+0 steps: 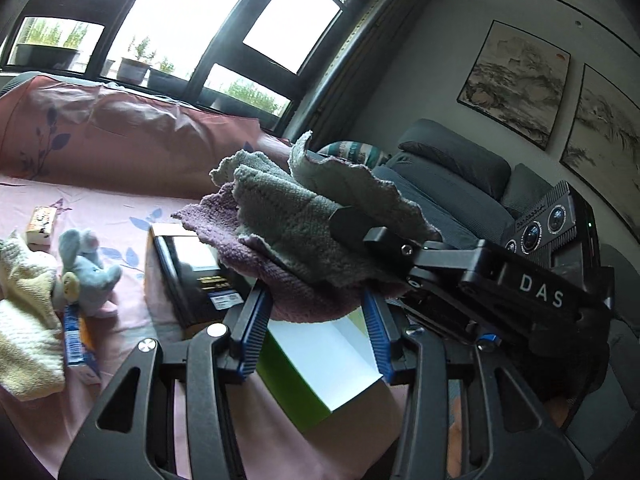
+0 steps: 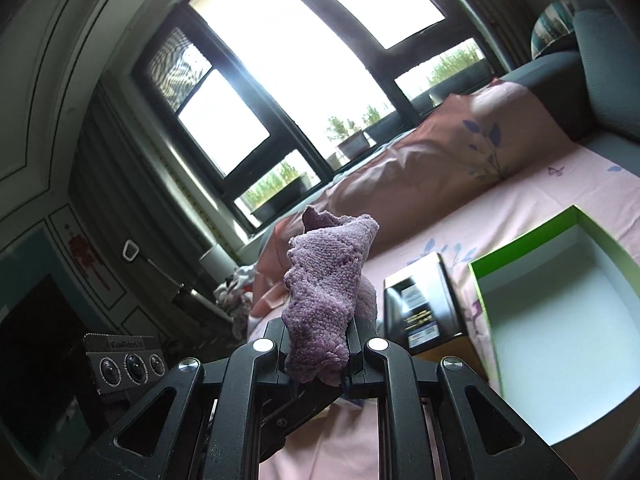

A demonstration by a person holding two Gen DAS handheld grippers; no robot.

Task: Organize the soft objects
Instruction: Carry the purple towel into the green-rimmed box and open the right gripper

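My right gripper (image 2: 318, 330) is shut on a bundled purple-and-grey towel (image 2: 328, 284); in the left wrist view the same towel (image 1: 304, 224) hangs from the right gripper (image 1: 352, 220) above an open green box with a white inside (image 1: 336, 356). That box also shows at the right of the right wrist view (image 2: 560, 320). My left gripper (image 1: 316, 320) is open and empty, just under the towel, its blue pads (image 1: 256, 332) apart. A blue plush elephant (image 1: 86, 268) and a cream knitted cloth (image 1: 24, 320) lie on the pink bedsheet at the left.
A black box (image 1: 192, 276) lies beside the green box, also seen in the right wrist view (image 2: 424, 300). A blue carton (image 1: 78, 344) and a small box (image 1: 40, 224) lie near the plush toy. A grey sofa (image 1: 452, 184) stands beyond; windows line the back wall.
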